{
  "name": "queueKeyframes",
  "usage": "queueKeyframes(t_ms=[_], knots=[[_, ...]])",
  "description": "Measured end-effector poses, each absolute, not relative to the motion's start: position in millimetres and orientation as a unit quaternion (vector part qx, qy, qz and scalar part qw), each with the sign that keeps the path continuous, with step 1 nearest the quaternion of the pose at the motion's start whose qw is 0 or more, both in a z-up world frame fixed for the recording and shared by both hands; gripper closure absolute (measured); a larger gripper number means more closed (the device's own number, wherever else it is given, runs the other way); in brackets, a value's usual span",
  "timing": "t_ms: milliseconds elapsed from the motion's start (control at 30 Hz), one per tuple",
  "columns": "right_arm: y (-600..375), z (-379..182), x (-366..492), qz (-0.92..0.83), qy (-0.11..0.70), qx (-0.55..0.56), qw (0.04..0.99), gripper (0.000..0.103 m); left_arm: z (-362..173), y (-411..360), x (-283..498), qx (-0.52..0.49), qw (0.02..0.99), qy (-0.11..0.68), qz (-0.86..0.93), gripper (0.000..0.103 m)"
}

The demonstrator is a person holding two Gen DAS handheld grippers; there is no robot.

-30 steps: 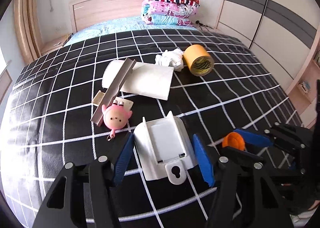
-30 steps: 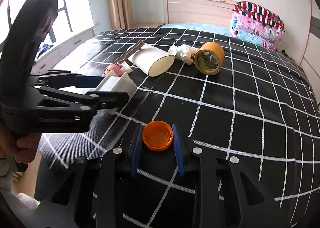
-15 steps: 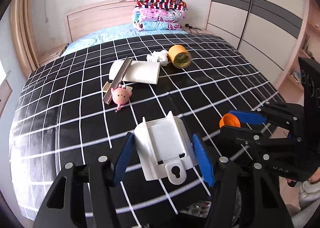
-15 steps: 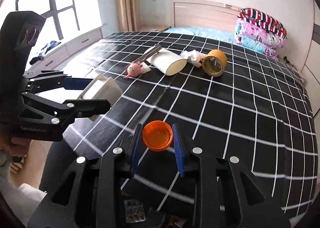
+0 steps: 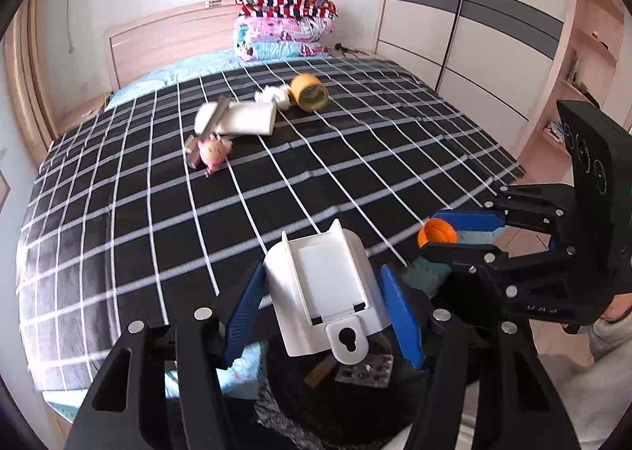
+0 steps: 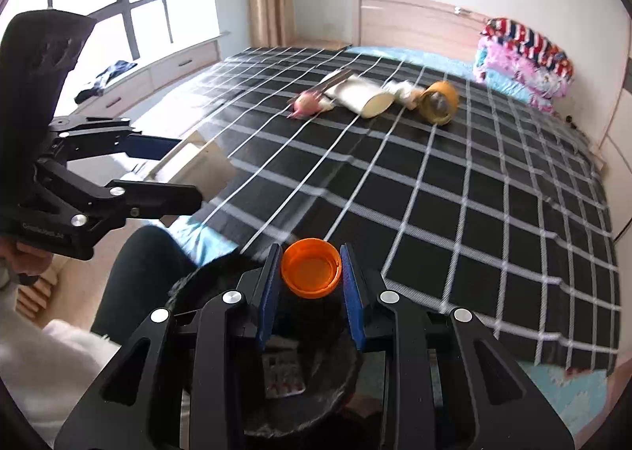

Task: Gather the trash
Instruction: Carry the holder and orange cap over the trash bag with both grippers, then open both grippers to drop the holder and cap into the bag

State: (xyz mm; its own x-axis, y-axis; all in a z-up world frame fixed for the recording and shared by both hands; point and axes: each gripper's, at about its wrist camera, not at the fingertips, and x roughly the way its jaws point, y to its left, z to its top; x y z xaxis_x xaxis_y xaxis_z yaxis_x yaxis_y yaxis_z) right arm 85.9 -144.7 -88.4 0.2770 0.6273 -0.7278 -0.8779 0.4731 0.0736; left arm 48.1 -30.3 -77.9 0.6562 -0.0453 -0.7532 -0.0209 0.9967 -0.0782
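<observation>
My left gripper [image 5: 322, 311] is shut on a white plastic holder [image 5: 326, 288] and holds it in the air past the foot of the bed, above a black trash bin [image 5: 339, 406]. My right gripper [image 6: 310, 284] is shut on an orange bottle cap [image 6: 311, 272], also above the bin [image 6: 312, 383]. A blister pack [image 6: 282, 373] lies inside the bin. In the left wrist view the right gripper [image 5: 462, 236] with the cap [image 5: 436, 232] is at the right. In the right wrist view the left gripper [image 6: 166, 169] with the holder [image 6: 197, 165] is at the left.
On the black checked bed [image 5: 276, 181] lie a pink toy [image 5: 213, 151], a grey angle strip [image 5: 209, 130], a white cylinder [image 5: 245, 118], crumpled tissue [image 5: 272, 96] and a yellow tape roll [image 5: 308, 92]. Folded quilts [image 5: 284, 27] sit at the headboard. A wardrobe [image 5: 493, 35] stands to the right.
Both grippers have lifted their items off the bed and pulled back past its foot. They now hang over the black bin.
</observation>
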Motion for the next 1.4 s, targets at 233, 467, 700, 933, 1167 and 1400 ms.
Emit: queueKeyframes(t_ms=[233,467,700,933,1167,1400], knots=[[-142.8,-113.7,59.0,0.492,0.388,-0.186,0.757,0.073,-99.2,-41.0,27.9,-0.055,0.898,0.434,-0.042,0.045],[-137.7,-139.9,46.7,0.499,0.415,-0.198,0.735,0.073,-131.5,-52.1,19.4,-0.046,0.882,0.464,-0.07,0.045],[-134.7,-177.5,52.0,0.484,0.456,-0.207,0.718,0.073,-172.0,-53.3,27.4,-0.057,0.861,0.5,-0.076,0.045],[-129.6,-202.5,51.6,0.478,0.48,-0.222,0.701,0.073,-209.2,-47.4,33.7,-0.057,0.839,0.537,-0.062,0.045],[-124.6,-223.9,55.5,0.472,0.505,-0.232,0.685,0.073,-229.7,-45.8,41.2,-0.063,0.822,0.563,-0.057,0.044],[-125.3,-225.8,56.3,0.475,0.511,-0.222,0.681,0.073,-232.1,-47.7,41.7,-0.081,0.814,0.572,-0.062,0.044]])
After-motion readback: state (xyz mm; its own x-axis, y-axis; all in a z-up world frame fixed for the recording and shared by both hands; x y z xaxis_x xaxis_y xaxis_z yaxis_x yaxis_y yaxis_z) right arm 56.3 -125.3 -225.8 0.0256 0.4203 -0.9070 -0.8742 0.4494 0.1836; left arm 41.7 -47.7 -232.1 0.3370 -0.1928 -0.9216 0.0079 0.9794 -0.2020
